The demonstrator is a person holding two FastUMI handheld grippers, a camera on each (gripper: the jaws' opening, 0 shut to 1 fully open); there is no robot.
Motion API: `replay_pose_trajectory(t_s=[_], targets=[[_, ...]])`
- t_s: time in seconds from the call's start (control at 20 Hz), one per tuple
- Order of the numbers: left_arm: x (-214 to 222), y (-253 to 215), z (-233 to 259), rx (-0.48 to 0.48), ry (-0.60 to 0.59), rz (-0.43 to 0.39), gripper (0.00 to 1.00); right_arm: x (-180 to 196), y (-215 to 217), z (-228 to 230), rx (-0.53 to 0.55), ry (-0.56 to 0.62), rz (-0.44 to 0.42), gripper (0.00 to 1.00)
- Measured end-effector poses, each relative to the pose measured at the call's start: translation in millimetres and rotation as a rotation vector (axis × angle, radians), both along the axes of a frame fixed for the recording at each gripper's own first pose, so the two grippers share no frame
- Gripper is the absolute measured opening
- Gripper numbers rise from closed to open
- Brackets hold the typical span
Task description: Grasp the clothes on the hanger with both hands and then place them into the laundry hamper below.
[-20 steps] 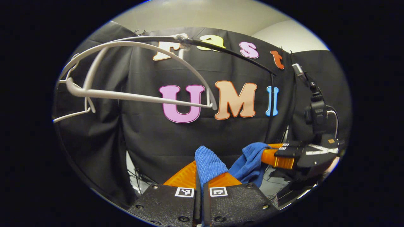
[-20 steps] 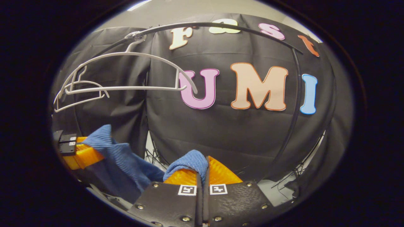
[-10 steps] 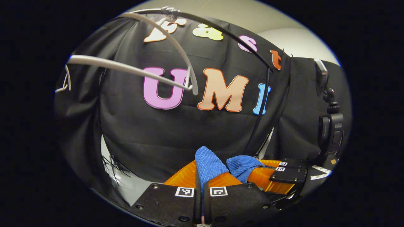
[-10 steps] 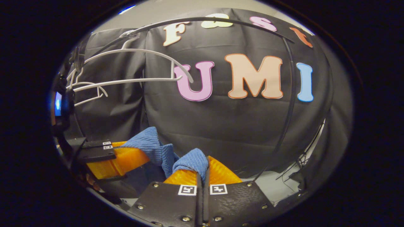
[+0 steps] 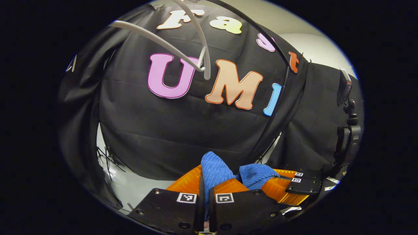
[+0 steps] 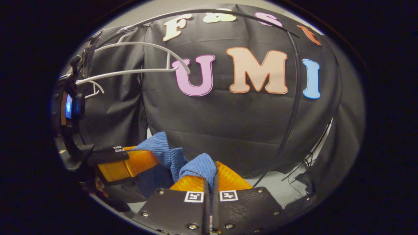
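A blue ribbed garment [image 5: 214, 169] is pinched between the orange fingers of my left gripper [image 5: 205, 182], which is shut on it. The same blue cloth [image 6: 199, 166] sits in my right gripper [image 6: 210, 178], also shut on it. In the left gripper view the right gripper [image 5: 281, 186] lies close on the right, cloth bunched between the two. In the right gripper view the left gripper [image 6: 130, 161] sits low on the left, holding its end of the cloth. The bare white hanger [image 6: 137, 70] hangs from a black rail [image 6: 228, 13] above. The hamper is hidden below.
The black rail's upright [image 6: 294, 98] runs down on the right. The white hanger's tip [image 5: 204, 65] is overhead in the left gripper view. A camera mount [image 5: 347, 137] stands at the right edge. Pale floor [image 5: 137, 186] lies beneath the black wall cloth.
Both grippers have come down and closer together with the blue garment held between them. The hanger has risen in both views and stays bare on the rail.
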State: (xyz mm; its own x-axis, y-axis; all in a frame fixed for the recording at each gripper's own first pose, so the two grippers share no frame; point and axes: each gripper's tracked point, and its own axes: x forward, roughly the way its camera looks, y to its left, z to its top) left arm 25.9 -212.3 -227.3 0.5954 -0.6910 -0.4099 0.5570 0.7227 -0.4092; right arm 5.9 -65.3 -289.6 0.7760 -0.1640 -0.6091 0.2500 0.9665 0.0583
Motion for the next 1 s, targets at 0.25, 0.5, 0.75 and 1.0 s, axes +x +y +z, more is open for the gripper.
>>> replay_pose_trajectory(t_s=[0.25, 0.5, 0.75, 1.0], targets=[[-18.1, 24.0, -69.7, 0.16, 0.092, 0.003, 0.29, -29.2, -3.0, -57.9, 0.034, 0.148, -0.023, 0.13], [-41.1, 37.9, -118.2, 0.25, 0.184, -0.033, 0.51, -68.9, 4.3, -108.5, 0.068, 0.319, -0.02, 0.15], [-55.2, 44.5, -137.2, 0.304, 0.219, -0.066, 0.6, -102.8, 19.3, -136.9, 0.092, 0.45, 0.011, 0.2], [-55.2, 50.1, -133.1, 0.302, 0.212, -0.053, 0.61, -97.0, 19.6, -122.4, 0.066, 0.416, 0.027, 0.2]])
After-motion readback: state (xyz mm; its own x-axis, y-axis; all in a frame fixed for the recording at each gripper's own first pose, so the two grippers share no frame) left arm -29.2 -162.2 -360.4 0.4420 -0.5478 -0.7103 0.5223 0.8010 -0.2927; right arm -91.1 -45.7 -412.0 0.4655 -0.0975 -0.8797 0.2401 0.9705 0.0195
